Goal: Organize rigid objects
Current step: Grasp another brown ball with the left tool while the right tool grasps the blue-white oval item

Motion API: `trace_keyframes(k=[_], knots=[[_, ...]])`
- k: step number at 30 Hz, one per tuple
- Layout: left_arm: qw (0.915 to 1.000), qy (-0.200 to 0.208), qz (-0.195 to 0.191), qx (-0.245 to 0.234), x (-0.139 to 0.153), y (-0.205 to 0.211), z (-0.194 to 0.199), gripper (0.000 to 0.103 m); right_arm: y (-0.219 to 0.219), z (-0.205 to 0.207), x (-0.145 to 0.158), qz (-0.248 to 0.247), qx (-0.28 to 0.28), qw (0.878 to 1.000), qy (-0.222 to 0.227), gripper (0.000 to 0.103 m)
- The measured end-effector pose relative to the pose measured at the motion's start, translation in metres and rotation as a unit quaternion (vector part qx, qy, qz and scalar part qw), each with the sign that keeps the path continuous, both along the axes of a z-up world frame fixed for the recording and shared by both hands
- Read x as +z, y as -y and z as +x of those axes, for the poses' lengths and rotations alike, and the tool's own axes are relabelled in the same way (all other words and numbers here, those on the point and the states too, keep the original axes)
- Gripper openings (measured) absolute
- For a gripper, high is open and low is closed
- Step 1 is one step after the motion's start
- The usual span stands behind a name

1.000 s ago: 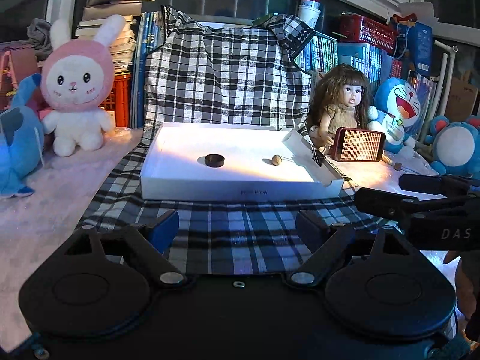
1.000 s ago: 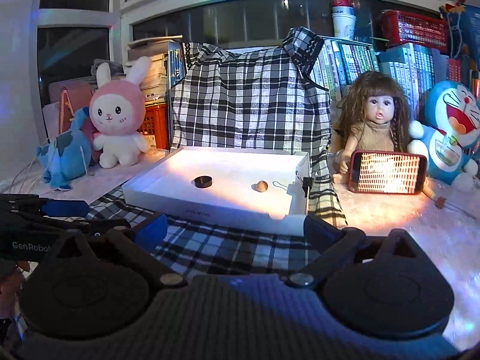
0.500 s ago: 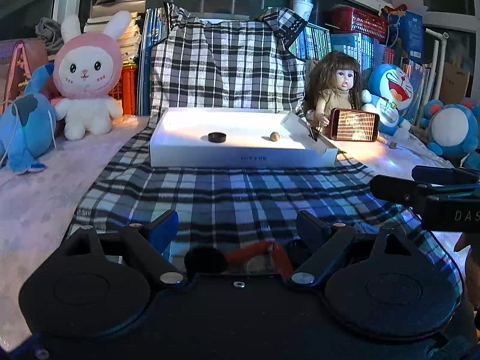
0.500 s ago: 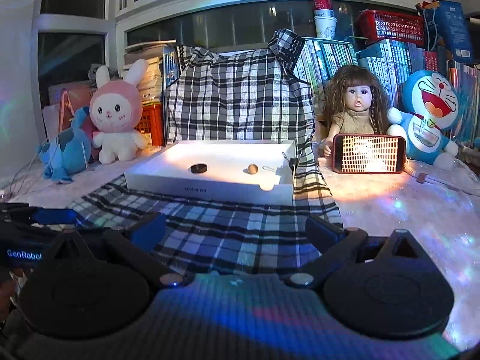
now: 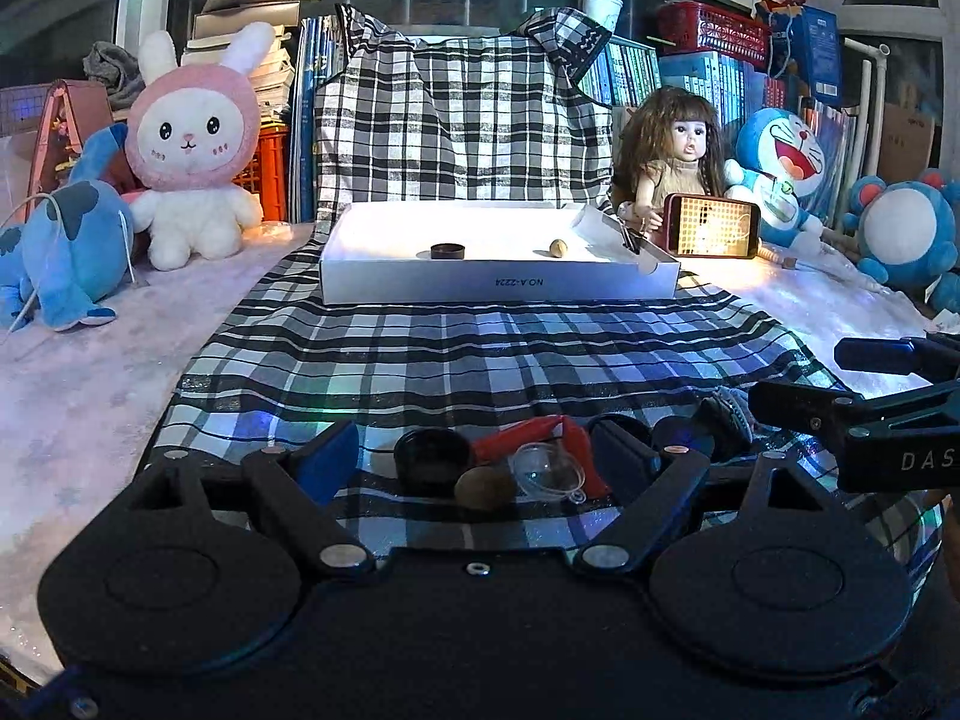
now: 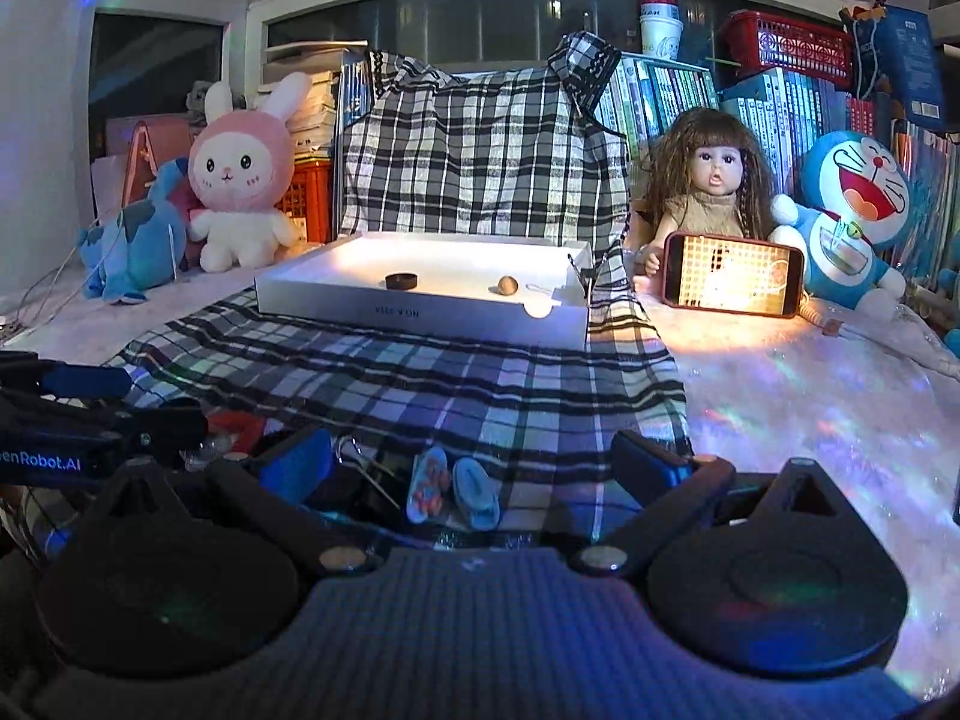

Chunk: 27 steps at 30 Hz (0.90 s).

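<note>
While both hand-held grippers hang low over the plaid cloth [image 5: 480, 354], small items lie between their spread jaws.

At the bottom centre of the left wrist view, the left hand-held gripper [image 5: 483, 456] stands open around a dark round cap [image 5: 432, 465], a brown nut [image 5: 483, 486], a clear plastic piece [image 5: 549, 471] and a red strip [image 5: 528, 435], with no pad pressing on any of them. Lower centre in the right wrist view, the right hand-held gripper [image 6: 474, 462] is likewise apart, with two tiny slippers [image 6: 453, 489] on the cloth between its fingers. Farther back, at mid-frame, the white tray [image 5: 498, 288] holds another dark cap [image 5: 447, 251] and a second nut [image 5: 558, 248]. Right of the tray, a doll [image 6: 714, 186] sits behind a glowing phone [image 6: 732, 273].
</note>
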<state>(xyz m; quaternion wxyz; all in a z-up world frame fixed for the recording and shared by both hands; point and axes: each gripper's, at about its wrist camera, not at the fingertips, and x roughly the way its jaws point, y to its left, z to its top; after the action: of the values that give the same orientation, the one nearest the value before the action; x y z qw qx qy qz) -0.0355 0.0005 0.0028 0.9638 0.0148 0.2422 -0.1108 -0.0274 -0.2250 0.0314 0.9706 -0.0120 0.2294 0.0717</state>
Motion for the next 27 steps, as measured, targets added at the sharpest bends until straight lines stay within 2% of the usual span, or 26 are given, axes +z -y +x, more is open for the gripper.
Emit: trace_keyframes(k=[6,8,9,12,14,18,19,22,27], knots=[[1.0,-0.006,-0.004,0.004,-0.002,-0.007,-0.005,0.078,0.004,-0.004,-0.005,-0.004,-0.006,1.0,-0.009,0.101],[0.9998,-0.014,-0.011,0.002,-0.004,-0.01,-0.006,0.071,0.005,-0.005,-0.006,-0.004,-0.005,1.0,-0.015,0.099],[0.9998,-0.016,-0.015,0.003,-0.004,-0.011,-0.006,0.064,0.005,-0.006,-0.007,-0.004,-0.003,1.0,-0.017,0.098],[0.9997,-0.016,-0.02,0.006,-0.003,-0.014,-0.009,0.048,0.004,-0.008,-0.008,-0.007,0.003,1.0,-0.019,0.09],[0.9996,-0.014,-0.023,0.005,-0.002,-0.015,-0.011,0.044,0.004,-0.011,-0.008,-0.008,0.004,1.0,-0.016,0.084],[0.9999,-0.007,-0.013,-0.001,0.0,-0.013,-0.016,0.035,0.007,-0.014,-0.005,-0.01,-0.023,1.0,0.003,0.058],[0.9999,-0.006,-0.008,-0.003,-0.001,-0.012,-0.016,0.033,0.007,-0.014,-0.005,-0.015,-0.03,0.999,0.007,0.055],[0.9999,-0.011,0.003,-0.005,-0.004,-0.007,-0.015,0.03,0.006,-0.01,-0.006,-0.022,-0.036,0.999,-0.004,0.051],[0.9997,-0.019,-0.013,-0.007,-0.007,-0.007,-0.011,0.029,0.002,-0.008,-0.011,-0.03,-0.028,0.999,-0.015,0.048]])
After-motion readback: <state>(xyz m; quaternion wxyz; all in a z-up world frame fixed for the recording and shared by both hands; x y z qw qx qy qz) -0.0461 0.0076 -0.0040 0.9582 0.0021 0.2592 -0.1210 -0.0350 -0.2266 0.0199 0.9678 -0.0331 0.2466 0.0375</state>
